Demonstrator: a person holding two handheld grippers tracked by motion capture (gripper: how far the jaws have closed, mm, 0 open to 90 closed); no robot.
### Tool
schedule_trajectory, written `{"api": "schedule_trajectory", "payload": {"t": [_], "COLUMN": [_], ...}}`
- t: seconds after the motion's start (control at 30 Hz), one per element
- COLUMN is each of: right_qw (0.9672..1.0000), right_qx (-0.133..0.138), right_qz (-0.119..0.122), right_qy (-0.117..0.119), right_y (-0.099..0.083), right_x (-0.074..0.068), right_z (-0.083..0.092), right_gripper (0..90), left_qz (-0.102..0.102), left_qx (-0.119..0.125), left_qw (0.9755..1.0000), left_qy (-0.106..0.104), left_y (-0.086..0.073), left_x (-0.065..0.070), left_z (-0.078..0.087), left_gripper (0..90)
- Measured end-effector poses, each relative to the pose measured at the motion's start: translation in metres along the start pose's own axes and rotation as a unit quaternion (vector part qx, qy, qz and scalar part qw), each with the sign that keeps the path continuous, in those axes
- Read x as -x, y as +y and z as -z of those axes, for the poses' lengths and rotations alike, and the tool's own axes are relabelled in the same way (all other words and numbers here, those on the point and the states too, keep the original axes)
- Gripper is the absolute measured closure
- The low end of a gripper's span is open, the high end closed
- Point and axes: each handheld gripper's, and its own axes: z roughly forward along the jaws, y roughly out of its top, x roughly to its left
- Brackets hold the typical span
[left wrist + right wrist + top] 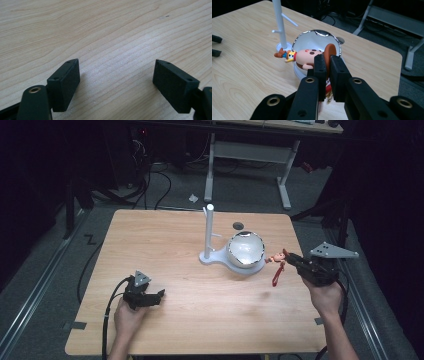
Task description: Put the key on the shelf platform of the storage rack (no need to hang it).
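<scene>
A: Table [200, 320] first, left side. Left gripper [159, 294] sits low on the wood near the front-left, a hand [127, 317] behind it, cable [107, 320] trailing off the front edge.

B: Jaws?

A: Left gripper view settles it: jaws spread wide, bare wood grain between them, nothing held. From the high view they're too small to judge.

B: Middle?

A: White stand [208, 232], upright post on a round base, with short pegs sticking out. Touching or just beside its base, a shiny bowl [246, 250]. Right gripper view shows the pegs and the bowl's white inside clearly; the high view gives mostly glare on the bowl.

B: Right?

A: Right gripper [289, 257], held above the table's right edge by the other hand [327, 297], grey plate [332, 251] on top. Jaws closed on a toy [305, 57].

B: What toy?

A: Small cartoon figure, peach head with brown spots, orange-brown disc pinched between the jaws. It lies sideways, feet toward the stand, hanging over the bowl's near rim. High view adds a red strap [278, 274] dangling below the toy; in the right gripper view that's mostly hidden behind the jaws.
</scene>
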Motion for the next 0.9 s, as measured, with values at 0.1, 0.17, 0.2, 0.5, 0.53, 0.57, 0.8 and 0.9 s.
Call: {"api": "schedule_trajectory", "payload": {"t": [0.1, 0.17, 0.2, 0.5, 0.53, 0.57, 0.8, 0.9], "right_qw": [1.0, 0.9998, 0.9997, 0.9994, 0.9993, 0.9993, 0.9988, 0.999], "right_qx": [0.006, 0.013, 0.013, 0.01, 0.015, 0.015, 0.026, 0.02], "right_qz": [0.001, 0.006, 0.007, 0.023, 0.021, 0.021, 0.023, 0.028], "right_qy": [0.007, 0.017, 0.019, 0.024, 0.027, 0.027, 0.034, 0.03], "right_y": [0.006, 0.013, 0.015, 0.037, 0.043, 0.043, 0.063, 0.069], "right_x": [-0.004, -0.006, -0.007, -0.01, -0.01, -0.01, -0.009, -0.01], "right_z": [0.003, 0.006, 0.006, -0.008, -0.011, -0.011, -0.022, -0.026], "right_gripper": [84.6, 84.6, 84.6, 84.6, 84.6, 84.6, 84.6, 84.5], "left_qz": [0.001, 0.001, 0.001, 0.001, 0.001, 0.001, 0.0, 0.0], "left_qx": [0.001, 0.0, 0.001, 0.0, 0.001, 0.001, -0.001, -0.001], "left_qw": [1.0, 1.0, 1.0, 1.0, 1.0, 1.0, 1.0, 1.0], "left_qy": [0.0, 0.0, 0.0, 0.0, 0.0, 0.0, 0.0, 0.0], "left_y": [0.0, 0.0, 0.0, 0.0, 0.0, 0.0, 0.0, 0.0], "left_x": [0.0, 0.0, 0.0, 0.0, 0.0, 0.0, 0.0, 0.0], "left_z": [0.0, 0.0, 0.0, 0.0, 0.0, 0.0, 0.0, 0.001], "left_gripper": [22.3, 22.3, 22.3, 22.3, 22.3, 22.3, 22.3, 22.2]}}
